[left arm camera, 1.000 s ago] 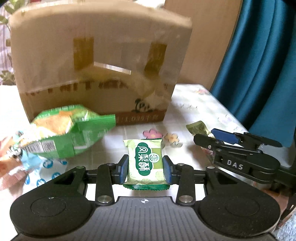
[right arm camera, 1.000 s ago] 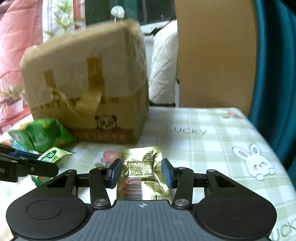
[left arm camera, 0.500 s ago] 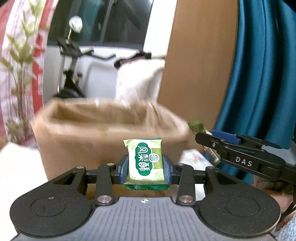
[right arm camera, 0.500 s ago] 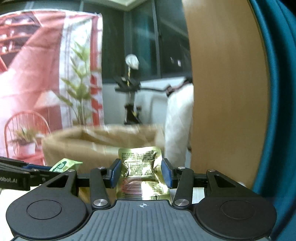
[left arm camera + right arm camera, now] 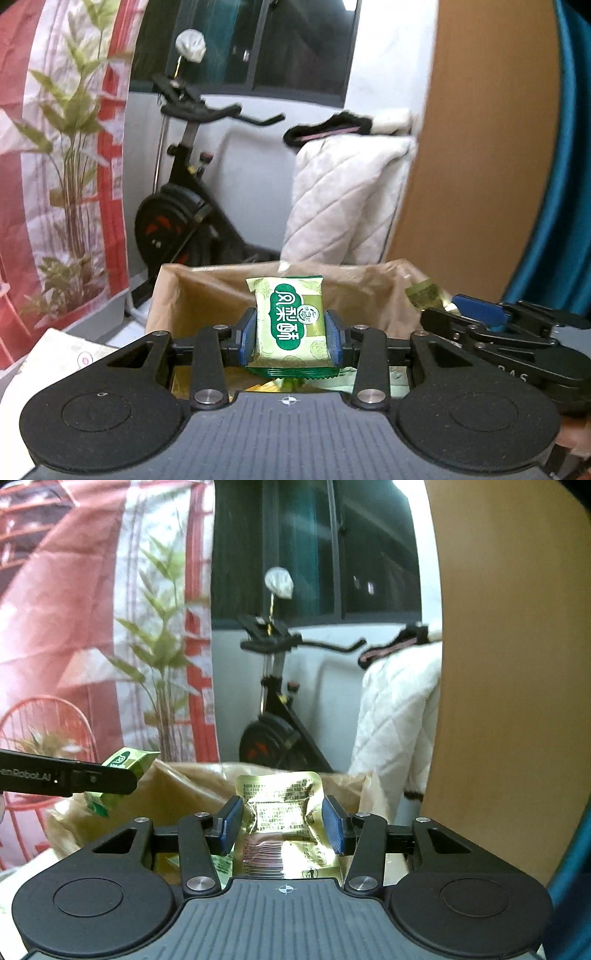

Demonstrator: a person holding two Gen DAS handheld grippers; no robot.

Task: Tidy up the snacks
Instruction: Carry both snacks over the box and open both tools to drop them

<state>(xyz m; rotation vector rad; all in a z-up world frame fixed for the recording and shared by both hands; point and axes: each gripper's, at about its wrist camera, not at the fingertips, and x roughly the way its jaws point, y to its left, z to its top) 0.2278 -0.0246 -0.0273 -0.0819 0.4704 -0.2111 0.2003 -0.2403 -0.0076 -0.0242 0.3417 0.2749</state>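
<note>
My left gripper (image 5: 291, 336) is shut on a small green snack packet (image 5: 290, 325), held upright between the blue pads. It hangs over the open top of a brown cardboard box (image 5: 192, 295). My right gripper (image 5: 282, 825) is shut on a gold foil snack packet (image 5: 280, 812), also above the box's opening (image 5: 192, 786). Each gripper shows in the other's view: the right gripper (image 5: 480, 325) at the right with its gold packet (image 5: 424, 295), the left gripper (image 5: 74, 777) at the left with its green packet (image 5: 125, 764). Packets lie inside the box (image 5: 266, 384).
Behind the box stand an exercise bike (image 5: 177, 221), a white quilted cover (image 5: 347, 206), a potted plant (image 5: 70, 184) and a red-and-white hanging. A tall wooden panel (image 5: 509, 664) and a teal curtain (image 5: 561, 184) rise at the right. A table corner (image 5: 55, 354) shows at the lower left.
Both grippers have risen from table level in front of the box to above its open top, carrying their packets. The box front and the snacks on the table have dropped out of view.
</note>
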